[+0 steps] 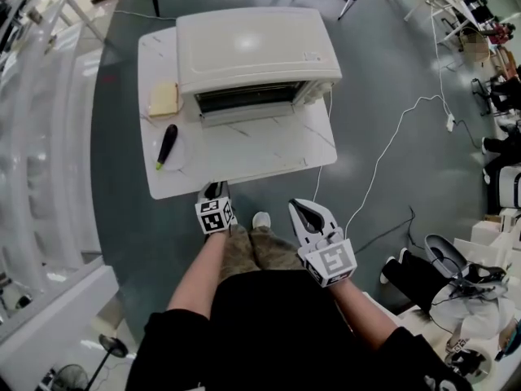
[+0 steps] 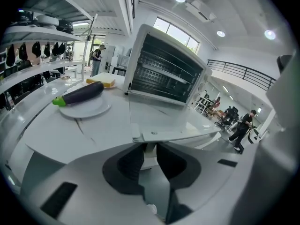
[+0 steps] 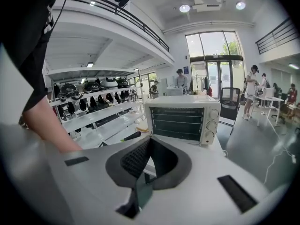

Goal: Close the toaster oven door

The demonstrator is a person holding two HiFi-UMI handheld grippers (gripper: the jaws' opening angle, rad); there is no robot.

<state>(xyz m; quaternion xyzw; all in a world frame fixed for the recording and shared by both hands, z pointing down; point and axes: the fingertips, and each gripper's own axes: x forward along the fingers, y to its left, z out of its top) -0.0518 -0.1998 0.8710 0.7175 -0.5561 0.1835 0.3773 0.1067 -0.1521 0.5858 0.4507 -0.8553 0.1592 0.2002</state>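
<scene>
Head view, near end: left gripper has its tips at the near edge of the table. Right gripper hangs at its 3 o'clock, short of the table and over the floor. A shoe shows between them.

Left gripper view: jaws slightly apart, pinching nothing, table edge just past the tips. Right gripper view: jaw tips pressed together, nothing between them.

Next out, at 11 o'clock from the left gripper: plate with an eggplant lying on it, off the straight line to the oven. Only bare tabletop lies on that line.

Further at 11 o'clock: bread slice, just beside the oven's left wall. A white cable trails off the table's right side toward 2 o'clock. Shelving runs along 9 o'clock.

Toaster oven sits at 12 o'clock on the table's far half, front facing the person. Door is dark glass with horizontal rack lines behind it. In both gripper views it stands upright, in line with the knob panel. Head view is too small to tell whether the seam is fully seated.
</scene>
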